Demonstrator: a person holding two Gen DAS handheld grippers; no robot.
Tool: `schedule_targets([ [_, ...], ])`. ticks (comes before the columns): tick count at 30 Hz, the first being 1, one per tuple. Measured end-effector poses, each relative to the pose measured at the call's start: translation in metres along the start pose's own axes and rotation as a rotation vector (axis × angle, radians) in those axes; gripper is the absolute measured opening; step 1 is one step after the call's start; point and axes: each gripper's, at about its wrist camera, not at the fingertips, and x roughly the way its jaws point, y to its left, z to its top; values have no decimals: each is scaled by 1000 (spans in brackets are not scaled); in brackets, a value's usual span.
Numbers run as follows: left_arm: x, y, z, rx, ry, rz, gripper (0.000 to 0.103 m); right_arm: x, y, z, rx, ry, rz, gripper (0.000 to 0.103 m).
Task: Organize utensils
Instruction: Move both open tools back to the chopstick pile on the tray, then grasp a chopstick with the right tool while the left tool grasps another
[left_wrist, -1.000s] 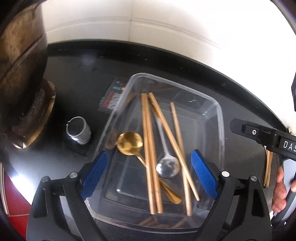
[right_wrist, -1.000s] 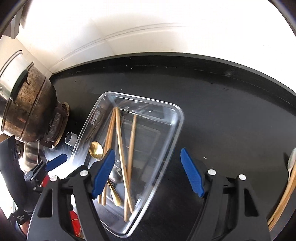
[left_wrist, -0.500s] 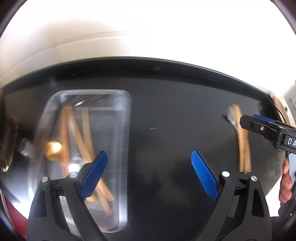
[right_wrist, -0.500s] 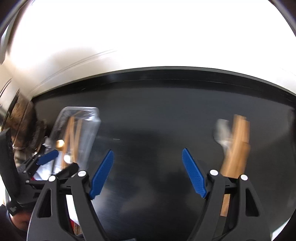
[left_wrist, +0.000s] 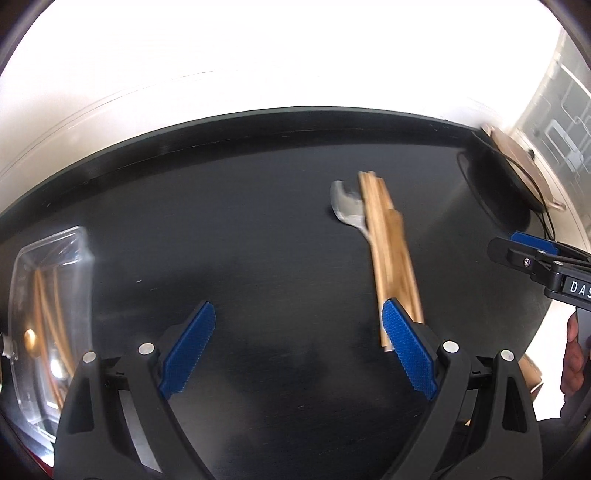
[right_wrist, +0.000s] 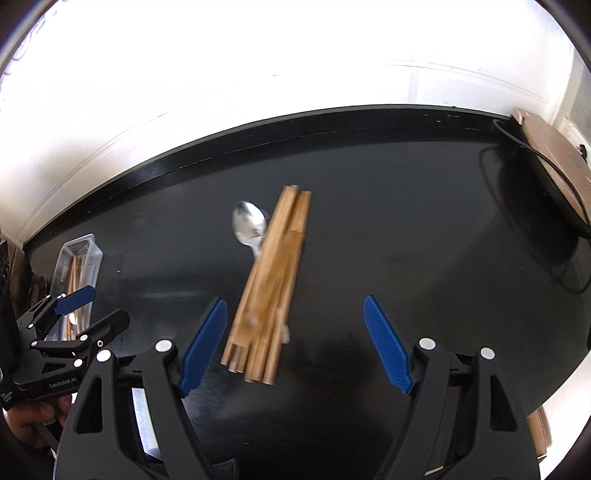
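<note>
Since both claws are wide and empty, right gripper (right_wrist: 291, 345) lines up over chopstick bundle (right_wrist: 271, 284) beside spoon (right_wrist: 249, 225), likely next pick for clear tray (left_wrist: 77, 243).

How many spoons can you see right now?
3, maybe more. A silver spoon lies on the black table beside the chopstick pile. A gold spoon and a silver one, both blurred, sit in the clear container. The pile may hide others.

One silver spoon (right_wrist: 249, 224), one bundle of wooden sticks (right_wrist: 271, 284), one clear tray (left_wrist: 79, 251) and two grippers.
</note>
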Motion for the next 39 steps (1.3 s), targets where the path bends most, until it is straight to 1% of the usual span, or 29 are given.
schedule_targets([
  [3,5,-12,1,22,4,-3,89,-2,-14,-3,6,-3,-3,74],
  [8,14,-23,3,47,20,-1,89,-2,-23,-4,13,2,1,74],
  [13,33,-31,-4,103,72,-9,89,11,-22,-6,14,32,-7,74],
  [17,52,-38,-11,149,113,-39,89,26,-24,-11,15,66,-27,74],
  [21,73,-45,-18,205,162,-47,89,39,-24,-14,13,97,-43,74],
  [27,94,-48,-26,283,195,-45,89,52,-22,-14,14,125,-59,74],
  [31,108,-42,-23,286,213,-38,89,64,-19,-14,11,149,-74,74],
  [39,117,-28,-9,291,194,-54,91,91,-6,-8,-12,194,-100,74],
])
